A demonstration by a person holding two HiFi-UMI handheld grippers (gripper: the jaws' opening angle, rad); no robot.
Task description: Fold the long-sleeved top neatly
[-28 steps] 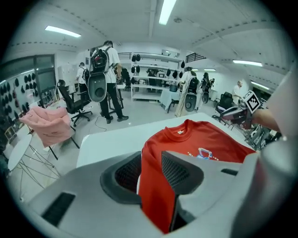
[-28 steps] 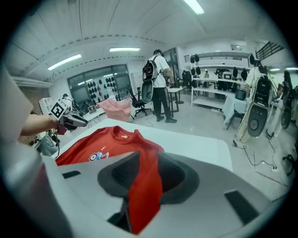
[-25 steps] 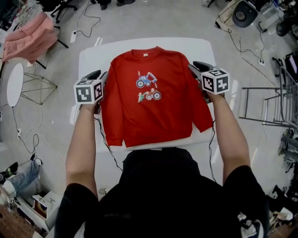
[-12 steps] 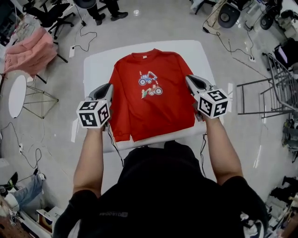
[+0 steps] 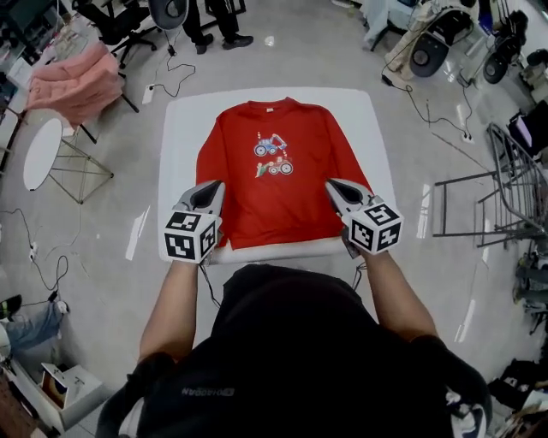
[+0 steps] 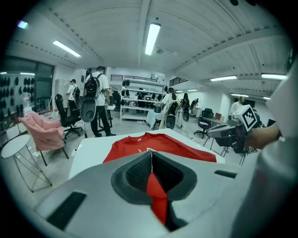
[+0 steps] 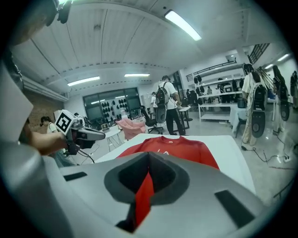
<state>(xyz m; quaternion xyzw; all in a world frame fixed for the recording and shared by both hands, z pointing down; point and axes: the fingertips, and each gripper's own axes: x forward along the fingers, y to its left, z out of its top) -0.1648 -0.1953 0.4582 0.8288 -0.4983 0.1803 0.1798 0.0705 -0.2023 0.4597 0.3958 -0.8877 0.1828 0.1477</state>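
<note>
A red long-sleeved top [image 5: 274,184] with a small vehicle print lies flat, front up, on the white table [image 5: 180,128]. My left gripper [image 5: 212,190] is at the lower end of the top's left sleeve. Its jaws have just been closing, and a strip of red fabric [image 6: 156,193] is pinched between them. My right gripper [image 5: 334,188] mirrors it at the right sleeve's lower end, shut on red fabric [image 7: 143,195]. Each gripper view looks up the top [image 6: 163,142] [image 7: 172,148] towards the collar, with the other gripper at the side.
A pink garment [image 5: 77,81] hangs over a chair at the far left, beside a small round white table [image 5: 38,154]. A metal rack [image 5: 505,197] stands at the right. People [image 5: 201,17] and office chairs are beyond the table, and cables lie on the floor.
Both grippers have drawn back towards me along the sleeves, from mid-sleeve to near the hem. Their jaws have closed on red fabric.
</note>
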